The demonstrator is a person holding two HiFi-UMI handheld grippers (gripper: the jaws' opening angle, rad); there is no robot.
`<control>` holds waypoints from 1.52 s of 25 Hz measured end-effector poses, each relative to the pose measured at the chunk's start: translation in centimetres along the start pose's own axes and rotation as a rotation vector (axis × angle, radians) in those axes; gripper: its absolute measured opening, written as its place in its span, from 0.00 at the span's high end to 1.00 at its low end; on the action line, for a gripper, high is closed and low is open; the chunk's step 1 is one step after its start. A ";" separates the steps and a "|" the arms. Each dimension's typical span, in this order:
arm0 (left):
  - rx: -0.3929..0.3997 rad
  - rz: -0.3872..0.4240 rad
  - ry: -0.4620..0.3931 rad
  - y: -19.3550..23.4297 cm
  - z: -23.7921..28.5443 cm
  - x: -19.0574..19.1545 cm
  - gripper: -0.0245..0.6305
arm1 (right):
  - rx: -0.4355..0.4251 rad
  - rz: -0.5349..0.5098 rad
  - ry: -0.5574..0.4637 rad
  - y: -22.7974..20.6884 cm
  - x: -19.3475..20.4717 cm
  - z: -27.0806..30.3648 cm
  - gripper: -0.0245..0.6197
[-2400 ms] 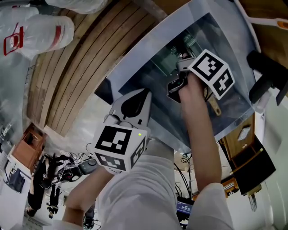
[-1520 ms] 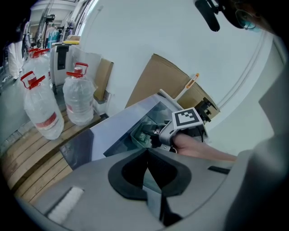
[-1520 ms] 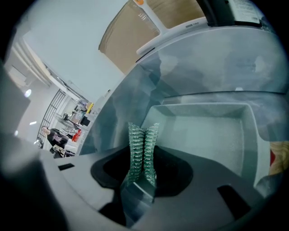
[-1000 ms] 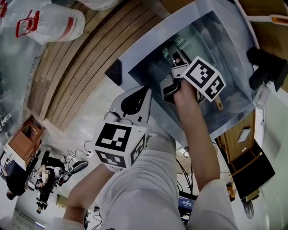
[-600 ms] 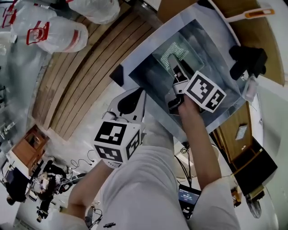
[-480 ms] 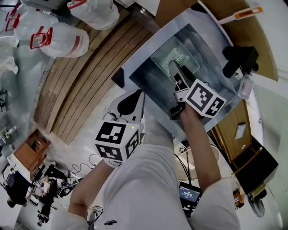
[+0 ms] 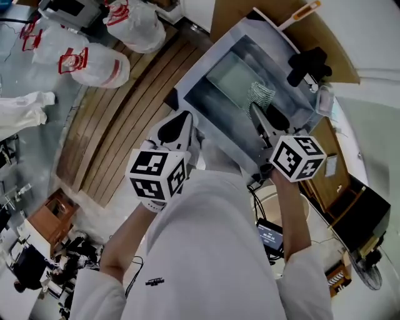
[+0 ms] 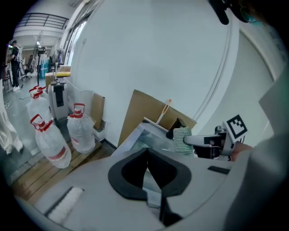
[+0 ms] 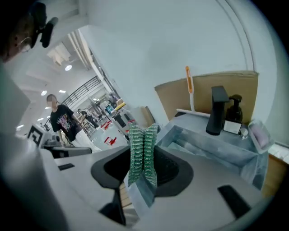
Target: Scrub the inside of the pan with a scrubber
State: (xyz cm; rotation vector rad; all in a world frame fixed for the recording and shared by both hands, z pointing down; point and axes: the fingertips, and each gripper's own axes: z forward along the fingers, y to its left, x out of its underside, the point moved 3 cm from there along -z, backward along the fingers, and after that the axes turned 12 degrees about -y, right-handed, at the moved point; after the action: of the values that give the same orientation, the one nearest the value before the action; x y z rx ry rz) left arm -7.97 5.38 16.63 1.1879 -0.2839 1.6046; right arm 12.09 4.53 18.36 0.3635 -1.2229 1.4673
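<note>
A flat rectangular pan (image 7: 228, 78) lies in the steel sink (image 7: 201, 62). My right gripper (image 7: 257, 114) is shut on a green mesh scrubber (image 7: 261, 95), held in the air over the sink's right part, clear of the pan. In the right gripper view the scrubber (image 9: 143, 149) stands folded between the jaws of the right gripper (image 9: 143, 177). My left gripper (image 7: 181, 120) hangs at the sink's front edge, apart from the pan. Its jaws are shut with nothing between them in the left gripper view (image 8: 146, 155), which also shows the scrubber (image 8: 182, 140).
A black faucet (image 7: 306, 62) and a soap bottle (image 9: 233, 118) stand at the sink's far side. A brush with an orange handle (image 7: 299, 14) leans on cardboard behind. Water jugs (image 7: 94, 59) sit on wooden slats (image 7: 119, 119) at the left. A person (image 9: 61, 119) stands far off.
My right gripper has lifted the scrubber out of the pan and drawn back to the right. The left gripper stays shut by the sink's front edge. The head view has swung.
</note>
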 end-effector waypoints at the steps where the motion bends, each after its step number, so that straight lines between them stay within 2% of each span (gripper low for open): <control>1: 0.001 0.004 -0.009 0.0 -0.6 -0.3 0.96 | -0.010 -0.034 0.004 0.6 -0.2 -1.1 0.75; 6: 0.018 0.021 -0.042 -0.3 -3.0 -1.4 0.96 | -0.009 -0.175 -0.021 2.8 -1.9 -6.1 0.75; 14: 0.055 0.065 -0.082 -1.1 -4.3 -2.8 0.96 | 0.038 -0.329 -0.104 4.7 -3.9 -12.1 0.75; 23: 0.072 0.099 -0.079 -1.9 -4.7 -3.0 0.96 | 0.076 -0.311 -0.163 4.2 -3.3 -13.7 0.75; 38: 0.114 0.120 -0.062 -2.6 -4.3 -3.2 0.96 | 0.097 -0.308 -0.178 4.3 -3.2 -13.4 0.75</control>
State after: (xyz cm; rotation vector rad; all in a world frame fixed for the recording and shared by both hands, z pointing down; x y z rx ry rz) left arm -8.35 7.53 11.07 1.3312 -0.3112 1.7084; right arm 14.65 14.57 8.25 0.7282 -1.1771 1.2491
